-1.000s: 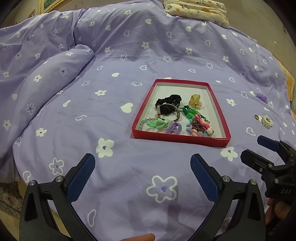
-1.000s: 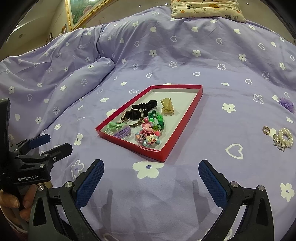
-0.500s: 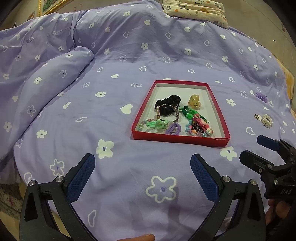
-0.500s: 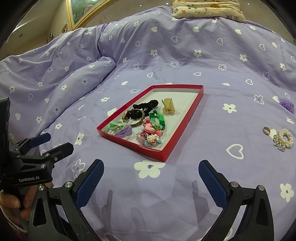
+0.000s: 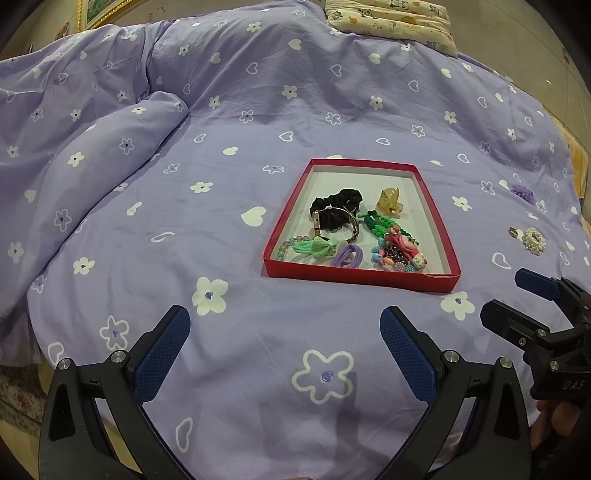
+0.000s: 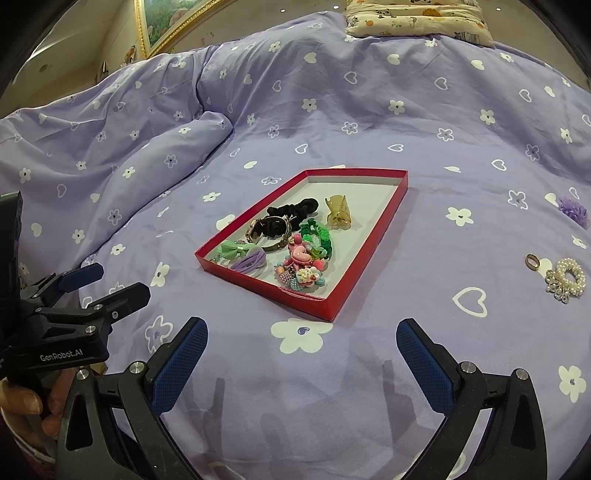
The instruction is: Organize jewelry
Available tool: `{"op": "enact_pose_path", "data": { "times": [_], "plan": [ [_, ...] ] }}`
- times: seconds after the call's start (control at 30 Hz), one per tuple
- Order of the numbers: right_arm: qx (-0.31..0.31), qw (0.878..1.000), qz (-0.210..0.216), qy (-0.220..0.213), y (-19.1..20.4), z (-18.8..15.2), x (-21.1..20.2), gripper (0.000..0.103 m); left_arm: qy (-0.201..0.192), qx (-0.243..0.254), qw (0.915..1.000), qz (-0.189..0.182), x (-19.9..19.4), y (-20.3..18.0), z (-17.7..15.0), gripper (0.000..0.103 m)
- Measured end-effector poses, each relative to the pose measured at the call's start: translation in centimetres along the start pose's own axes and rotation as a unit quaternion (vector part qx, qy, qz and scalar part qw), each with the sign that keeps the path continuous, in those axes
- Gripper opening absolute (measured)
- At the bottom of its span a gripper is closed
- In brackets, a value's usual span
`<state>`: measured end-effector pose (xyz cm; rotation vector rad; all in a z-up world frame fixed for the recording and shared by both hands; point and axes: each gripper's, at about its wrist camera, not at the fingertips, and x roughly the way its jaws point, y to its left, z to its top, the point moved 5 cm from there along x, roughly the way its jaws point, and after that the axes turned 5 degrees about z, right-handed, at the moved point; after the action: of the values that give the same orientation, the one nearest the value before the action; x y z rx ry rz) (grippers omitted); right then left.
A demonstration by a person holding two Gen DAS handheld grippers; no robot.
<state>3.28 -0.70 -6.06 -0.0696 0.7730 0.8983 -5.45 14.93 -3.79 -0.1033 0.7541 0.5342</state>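
Purple bed [image 5: 258, 110]: red tray [image 5: 364, 275] centred for reach; pearl scrunchie [image 6: 565, 278] and ring [image 6: 532, 261] stray right. Both my claws [image 5: 284, 350] [image 6: 301, 363] spread, empty.

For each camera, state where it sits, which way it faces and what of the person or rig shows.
Left wrist: sits on the left gripper, low over the bed, facing the red tray head-on; its own open fingers show, plus the right gripper at the right edge.
Right wrist: sits on the right gripper, facing the tray from its right; its open fingers show, plus the left gripper and a hand at the left.
Shared: tray, pearl scrunchie, ring, pillow.
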Motion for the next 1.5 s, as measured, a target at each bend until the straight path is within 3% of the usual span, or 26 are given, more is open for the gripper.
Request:
{"op": "enact_pose_path", "data": {
  "times": [1.5],
  "plan": [
    [-0.001, 1.0, 0.002, -0.001, 0.52, 0.14, -0.18, 0.103, 0.005, -0.004, 1.0, -0.001, 0.52, 0.11, -0.34, 0.103]
  ]
}}
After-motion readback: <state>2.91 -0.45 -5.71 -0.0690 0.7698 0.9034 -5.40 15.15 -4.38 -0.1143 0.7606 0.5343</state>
